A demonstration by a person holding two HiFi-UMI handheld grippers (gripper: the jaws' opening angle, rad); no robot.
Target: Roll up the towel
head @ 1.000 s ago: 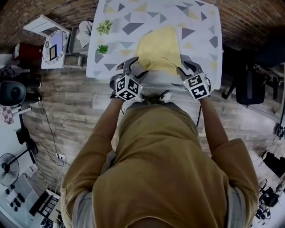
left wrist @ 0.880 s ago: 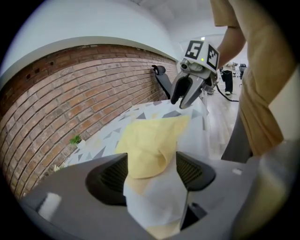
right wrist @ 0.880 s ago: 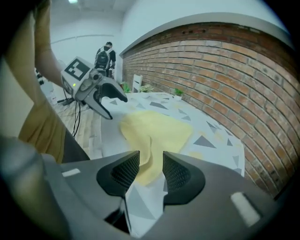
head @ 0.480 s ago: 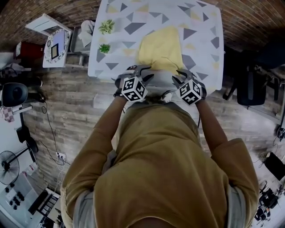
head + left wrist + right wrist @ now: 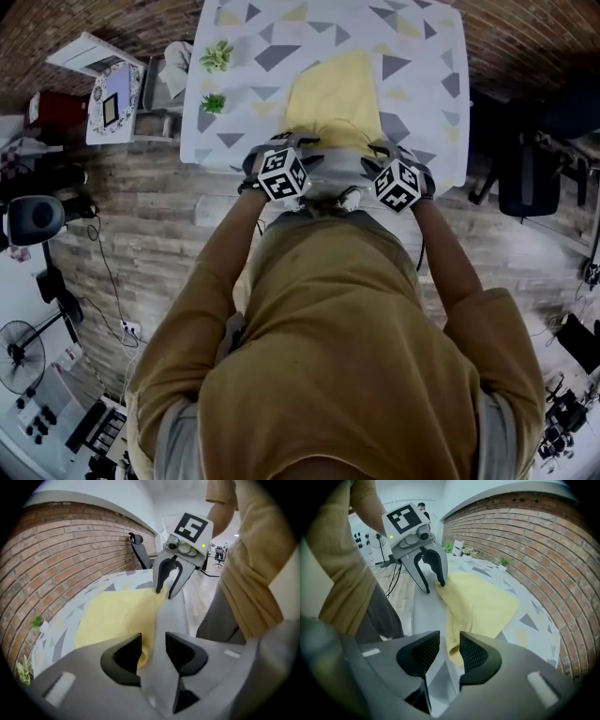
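Towel (image 5: 335, 94): yellow, lying flat on the patterned table (image 5: 422, 56), upper centre of the head view. Its long side runs away from the person and its near edge sits at the table's near lip.

Left gripper (image 5: 153, 639): on the near-left corner, tilted down. Jaws have just been closing and now stand at a narrow gap. A folded bit of yellow edge sits between them against the left pad. I read it as a pinch, though a sliver of table shows beside the other pad.

Right gripper (image 5: 449, 641): on the near-right corner, also tilted down, jaws narrow and clamped on a bunched bit of edge.

Step, my read: both corners are grabbed and rolling has not started, as no turn of cloth is visible.

Next: lift both corners together and flip the edge over toward the far end. Keep the hands level so the roll starts straight, and watch the left corner for slip.
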